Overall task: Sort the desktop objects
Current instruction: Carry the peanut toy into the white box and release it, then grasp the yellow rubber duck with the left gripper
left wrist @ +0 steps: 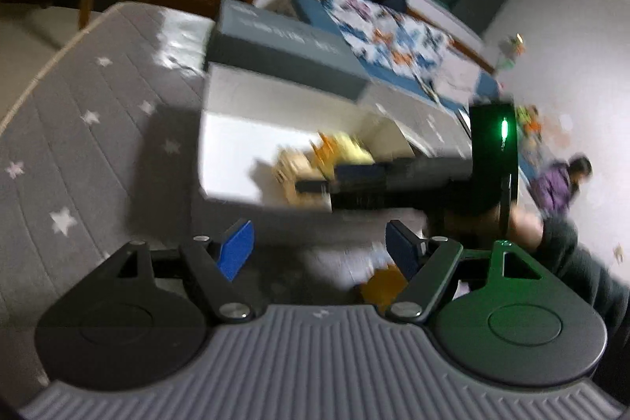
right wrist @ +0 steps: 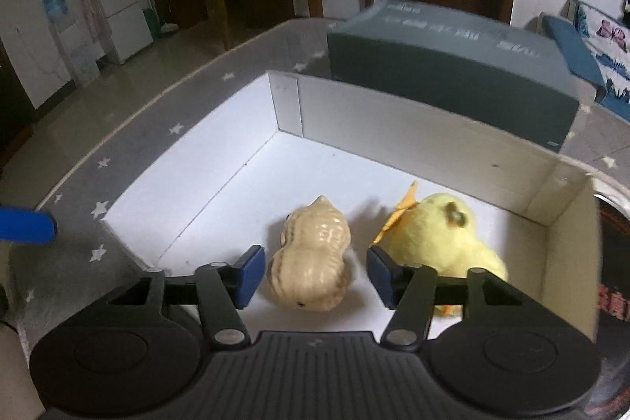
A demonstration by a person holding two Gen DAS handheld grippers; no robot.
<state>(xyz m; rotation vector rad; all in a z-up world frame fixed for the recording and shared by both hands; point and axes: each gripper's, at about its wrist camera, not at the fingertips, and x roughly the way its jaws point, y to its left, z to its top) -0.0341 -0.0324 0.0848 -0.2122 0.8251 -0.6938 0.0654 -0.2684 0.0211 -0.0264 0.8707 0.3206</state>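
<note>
**Peanut toy set down in the white box, right jaws standing clear of it**

The right gripper (right wrist: 315,276) hangs low over the near end of the white cardboard box (right wrist: 393,105), its blue pads parted with a visible gap to the peanut-shaped toy (right wrist: 311,262) on either side. The toy lies on the box floor between them, apparently released rather than held. Just to its right, apart from it, lies a yellow plush chick (right wrist: 445,235), so the box seems to serve as the collecting bin. Beyond the far wall of the box sits a grey lidded carton (right wrist: 453,65) on the star-patterned grey mat (right wrist: 98,207).

The left gripper (left wrist: 319,254) is open and empty, hovering over the mat near the box's left side; the view is blurred. An orange object (left wrist: 380,288) lies below its right pad, possibly the next thing to pick, though too smeared to identify.
</note>
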